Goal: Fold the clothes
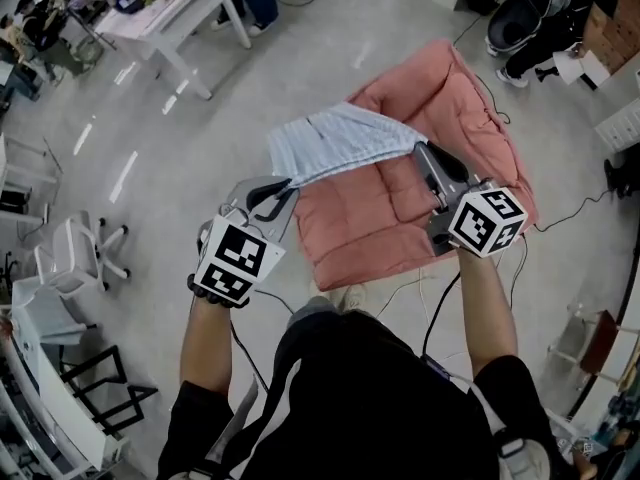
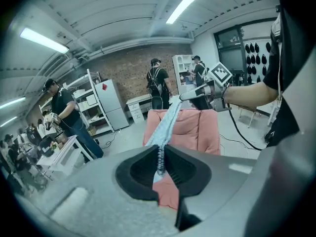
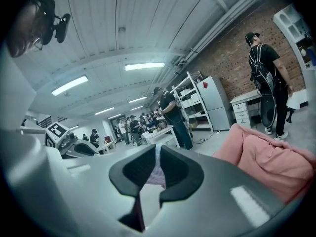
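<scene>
A light blue-grey garment (image 1: 340, 143) hangs stretched in the air between both grippers, above a pink padded cushion (image 1: 420, 183) lying on the floor. My left gripper (image 1: 283, 183) is shut on the garment's near left edge; in the left gripper view the cloth (image 2: 163, 132) runs out from between the jaws toward the right gripper (image 2: 195, 95). My right gripper (image 1: 420, 151) is shut on the garment's right edge, and a strip of the cloth (image 3: 157, 174) shows pinched between its jaws. Across from it, the left gripper (image 3: 74, 149) is seen in the right gripper view.
The pink cushion (image 2: 197, 127) covers the floor just ahead of the person's feet. White tables (image 1: 180, 18) stand far left, a white chair (image 1: 75, 253) at left, cables trail right of the cushion. Several people stand at benches and shelves (image 2: 64, 112) around the room.
</scene>
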